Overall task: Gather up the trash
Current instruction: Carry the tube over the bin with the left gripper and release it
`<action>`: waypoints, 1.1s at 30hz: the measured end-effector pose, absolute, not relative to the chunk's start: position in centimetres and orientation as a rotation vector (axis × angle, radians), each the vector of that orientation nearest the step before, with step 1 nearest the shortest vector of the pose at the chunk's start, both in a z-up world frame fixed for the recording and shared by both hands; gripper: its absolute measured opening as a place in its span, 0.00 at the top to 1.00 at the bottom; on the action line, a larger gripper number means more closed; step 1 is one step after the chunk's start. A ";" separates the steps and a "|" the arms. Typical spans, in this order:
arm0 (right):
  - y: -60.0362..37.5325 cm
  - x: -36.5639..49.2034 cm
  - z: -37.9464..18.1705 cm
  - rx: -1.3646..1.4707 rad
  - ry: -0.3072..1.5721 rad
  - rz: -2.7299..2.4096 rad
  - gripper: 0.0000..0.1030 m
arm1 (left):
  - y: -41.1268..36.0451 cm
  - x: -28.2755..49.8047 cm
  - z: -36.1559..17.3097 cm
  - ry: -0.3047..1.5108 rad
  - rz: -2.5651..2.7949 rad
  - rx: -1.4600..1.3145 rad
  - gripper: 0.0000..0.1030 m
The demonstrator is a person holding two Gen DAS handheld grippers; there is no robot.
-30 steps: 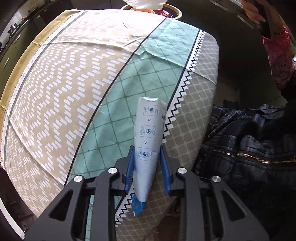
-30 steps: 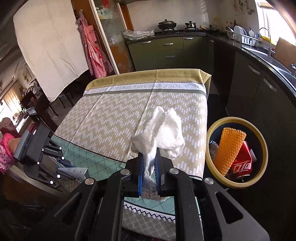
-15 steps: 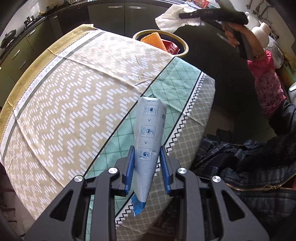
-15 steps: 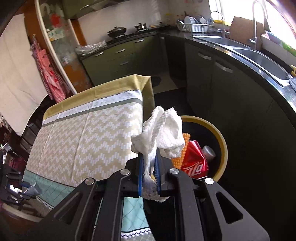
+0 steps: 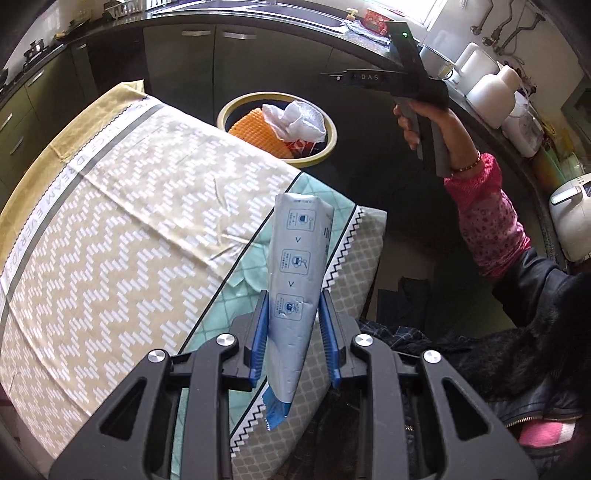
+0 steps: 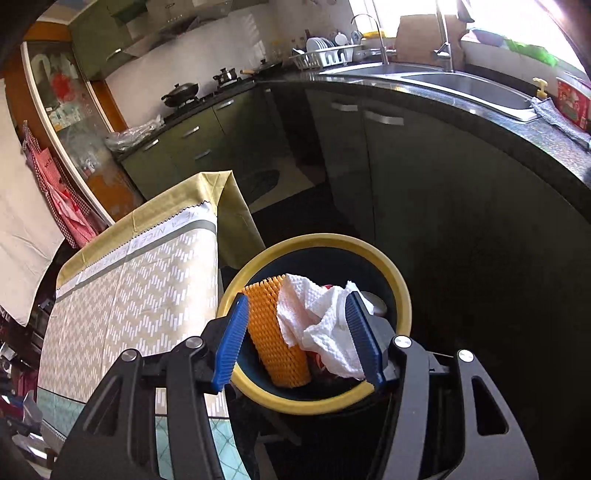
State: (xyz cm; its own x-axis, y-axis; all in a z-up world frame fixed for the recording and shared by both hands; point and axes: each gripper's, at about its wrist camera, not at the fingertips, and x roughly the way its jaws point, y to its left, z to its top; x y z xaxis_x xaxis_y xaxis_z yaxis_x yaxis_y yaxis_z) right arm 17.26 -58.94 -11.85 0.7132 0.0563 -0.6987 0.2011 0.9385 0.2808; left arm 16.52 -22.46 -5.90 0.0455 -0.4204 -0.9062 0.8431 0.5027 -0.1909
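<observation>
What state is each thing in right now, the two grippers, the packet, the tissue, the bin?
Left gripper: shut on the packet.
Packet: held upright above the table.
Right gripper: open, empty, above the bin.
Tissue: crumpled, lying in the bin.
Bin: open, holding tissue, orange mesh and other trash.

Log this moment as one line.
left claw: gripping grey-blue foil packet | right claw: open above yellow-rimmed bin | crumpled white paper towel: in bin

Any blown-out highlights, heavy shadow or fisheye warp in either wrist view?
Right wrist: window over the sink is blown out, cabinets beneath fall into deep shadow. Left wrist: evenly lit, sachet sharp, tablecloth edges bow with the fisheye. Both views: dark vignette corners.
</observation>
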 end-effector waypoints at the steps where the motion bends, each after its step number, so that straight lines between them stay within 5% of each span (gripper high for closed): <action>1: -59.0 16.1 -11.5 0.357 0.760 -0.080 0.46 | -23.6 16.8 -5.8 1.158 -1.031 0.466 0.75; 12: -61.7 -0.3 -14.3 0.503 0.629 -0.208 0.40 | -38.8 22.2 -5.8 1.119 -1.114 0.509 0.74; 23: -67.9 -8.6 -21.4 0.788 0.663 -0.336 0.39 | -48.4 29.5 -11.3 1.152 -0.956 0.467 0.74; 29: -68.0 -8.6 -21.5 0.794 0.656 -0.317 0.39 | -50.2 31.3 -13.7 1.166 -0.878 0.463 0.57; 33: -67.4 -8.1 -21.0 0.780 0.653 -0.294 0.39 | -50.2 31.0 -13.8 1.170 -0.879 0.440 0.56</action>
